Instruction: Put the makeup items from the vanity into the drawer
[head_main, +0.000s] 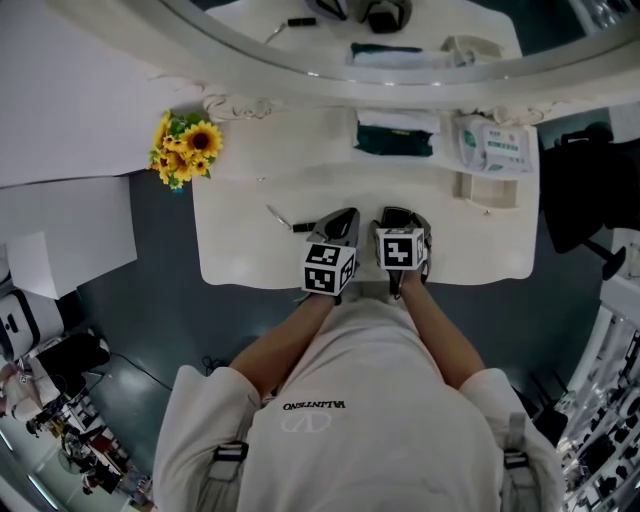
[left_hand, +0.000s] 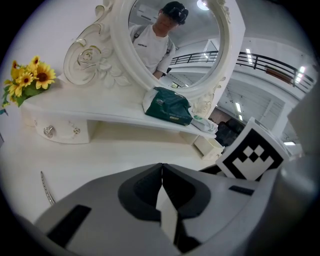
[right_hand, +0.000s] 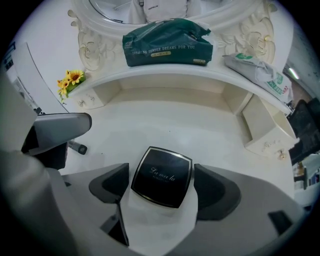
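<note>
Black compact (right_hand: 161, 176) between wide jaws of right tool (right_hand: 161, 181), seemingly without contact

black square compact (right_hand: 161, 176) flat on vanity (right_hand: 175, 120)

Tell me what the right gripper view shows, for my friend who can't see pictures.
A square black makeup compact with a silver rim lies on the white vanity top between the right gripper's open grey jaws, which do not seem to squeeze it. Behind, a dark green tissue pack sits on the curved white shelf.
</note>
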